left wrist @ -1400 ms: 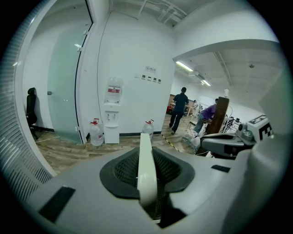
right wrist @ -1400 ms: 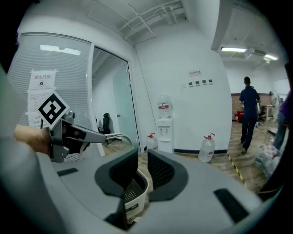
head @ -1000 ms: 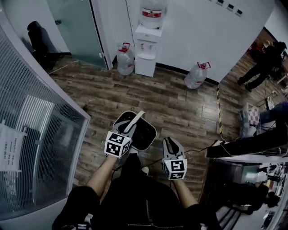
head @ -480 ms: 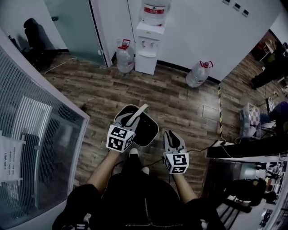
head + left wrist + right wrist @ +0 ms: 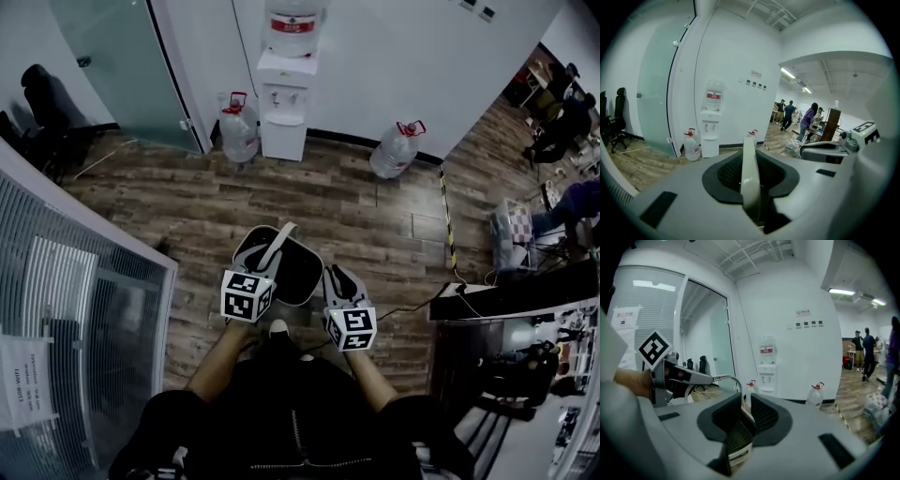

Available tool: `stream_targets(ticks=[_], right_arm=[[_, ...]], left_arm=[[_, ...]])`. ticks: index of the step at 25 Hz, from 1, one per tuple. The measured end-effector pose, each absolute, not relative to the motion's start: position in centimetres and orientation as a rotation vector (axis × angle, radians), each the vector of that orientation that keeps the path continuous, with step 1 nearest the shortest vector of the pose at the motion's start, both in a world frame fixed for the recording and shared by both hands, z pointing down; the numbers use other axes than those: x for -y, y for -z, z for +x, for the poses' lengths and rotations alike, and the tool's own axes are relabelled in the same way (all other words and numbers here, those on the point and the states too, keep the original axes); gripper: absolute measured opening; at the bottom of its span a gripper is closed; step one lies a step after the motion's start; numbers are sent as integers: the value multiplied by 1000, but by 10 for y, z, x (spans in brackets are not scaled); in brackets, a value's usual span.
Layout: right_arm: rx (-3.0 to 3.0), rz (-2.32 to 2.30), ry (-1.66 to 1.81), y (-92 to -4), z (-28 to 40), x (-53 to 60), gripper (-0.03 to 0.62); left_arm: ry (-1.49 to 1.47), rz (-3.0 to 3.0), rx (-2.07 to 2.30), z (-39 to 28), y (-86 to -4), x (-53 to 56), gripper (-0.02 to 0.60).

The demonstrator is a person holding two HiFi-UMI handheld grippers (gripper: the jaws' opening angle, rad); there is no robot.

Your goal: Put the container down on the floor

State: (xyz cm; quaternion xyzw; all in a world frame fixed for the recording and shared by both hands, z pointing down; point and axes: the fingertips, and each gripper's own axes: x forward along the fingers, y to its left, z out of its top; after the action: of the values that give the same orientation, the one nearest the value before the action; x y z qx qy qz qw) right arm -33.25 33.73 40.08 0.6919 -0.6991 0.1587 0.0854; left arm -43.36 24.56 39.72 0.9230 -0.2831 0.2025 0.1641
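Container (image 5: 302,270) looks off the floor (image 5: 375,216): left tongs (image 5: 263,273) clenched on its handle (image 5: 280,244), right tongs (image 5: 336,279) pinching its rim. Next I lower it level, then release.

The head view is dim, washed to a cold blue-grey, and its straight lines bow towards the edges. The white wall (image 5: 394,66) is the brightest area. The wooden floor (image 5: 375,220) takes soft, even light with faint shadows. The container (image 5: 298,274) reads only as a black hollow, and the person's clothing (image 5: 291,422) loses all detail. Both gripper views are round fisheye pictures ringed in black, brighter, and lit by ceiling strips (image 5: 788,73). The left gripper (image 5: 751,187) and right gripper (image 5: 739,425) are soft and out of focus close to the lens, while the room beyond is sharper.
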Motion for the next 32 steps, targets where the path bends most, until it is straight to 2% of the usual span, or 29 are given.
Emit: stream_targets(ticks=[32], right_arm=[[2108,2010,-491,-402,-334,-237,57]], left_arm=[[-610,2602,783,-426,-415,-160,89]])
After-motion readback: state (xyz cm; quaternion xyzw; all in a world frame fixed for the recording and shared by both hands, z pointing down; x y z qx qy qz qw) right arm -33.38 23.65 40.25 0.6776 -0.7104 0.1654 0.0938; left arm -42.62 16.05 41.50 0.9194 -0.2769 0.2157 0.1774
